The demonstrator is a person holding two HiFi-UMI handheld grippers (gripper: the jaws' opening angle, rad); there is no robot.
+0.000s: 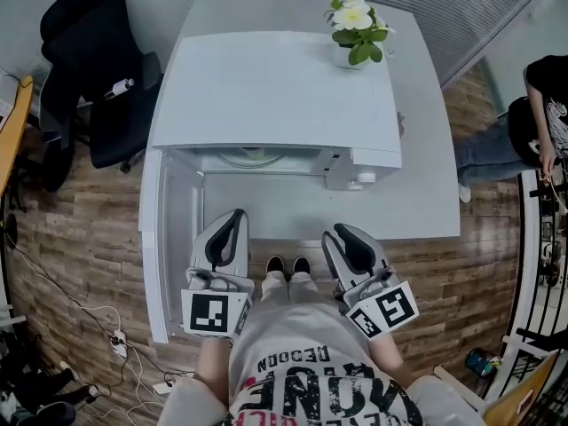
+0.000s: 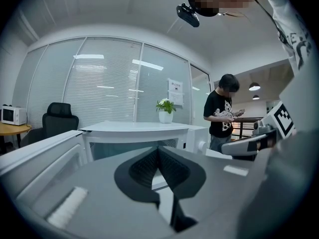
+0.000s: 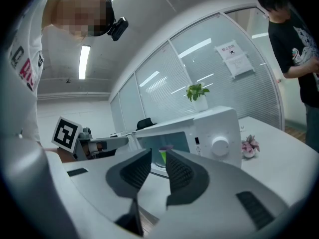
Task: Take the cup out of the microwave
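Cup [image 3: 164, 155] stands upright inside the open microwave [image 1: 275, 96] on the surface, straight ahead through the gap of my right tongs [image 1: 335, 233], which are parted and empty, while my left tongs [image 1: 236, 216] are clenched on nothing beside the swung-out door [image 1: 164, 238].

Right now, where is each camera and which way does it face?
Head view: on the person's head, steeply down on the open microwave; left gripper, right gripper, shirt, shoes show.
Left gripper view: on that gripper, past its shut jaws toward the microwave.
Right gripper view: on that gripper, past parted jaws to the cup inside.
All share the microwave and plant.
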